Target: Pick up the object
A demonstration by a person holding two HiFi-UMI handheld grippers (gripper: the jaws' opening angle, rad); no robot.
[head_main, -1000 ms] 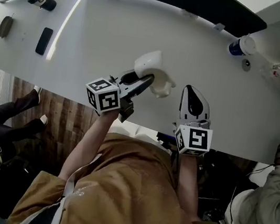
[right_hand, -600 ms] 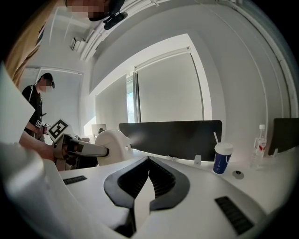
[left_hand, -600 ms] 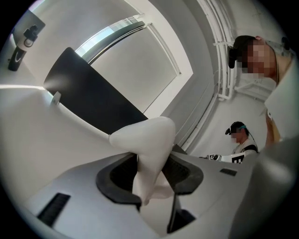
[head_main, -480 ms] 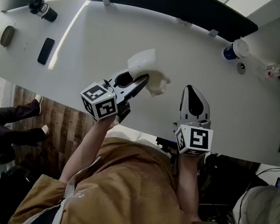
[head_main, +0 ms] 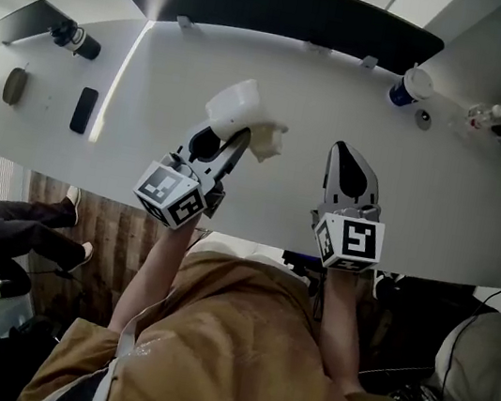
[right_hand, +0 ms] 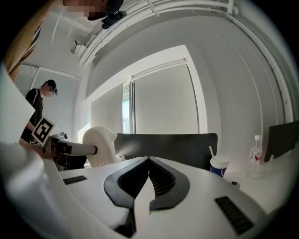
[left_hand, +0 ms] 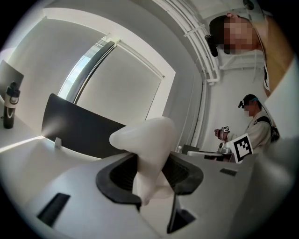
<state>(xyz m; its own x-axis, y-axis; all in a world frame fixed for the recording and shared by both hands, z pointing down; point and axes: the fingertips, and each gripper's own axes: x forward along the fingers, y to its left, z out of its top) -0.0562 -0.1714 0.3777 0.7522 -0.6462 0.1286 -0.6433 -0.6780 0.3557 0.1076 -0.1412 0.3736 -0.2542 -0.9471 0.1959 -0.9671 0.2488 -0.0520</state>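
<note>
Left gripper view shows the left gripper (left_hand: 150,179) pinching the white object (left_hand: 148,140) between its dark pads, with the object's bulk standing above the jaws. A clean lift likely calls for an even squeeze and a level wrist, since the top-heavy piece could pivot. It looks clear of the table (head_main: 362,99). The right gripper (right_hand: 148,179), pressed together and empty, sits apart at its right.

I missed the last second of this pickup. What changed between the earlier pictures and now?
The left gripper, shut on the white object, lifted it and drifted left, away from the right gripper, rolling a little. Nothing was grabbed or released. The right gripper stayed shut and empty; the cup stayed on the table.
</note>
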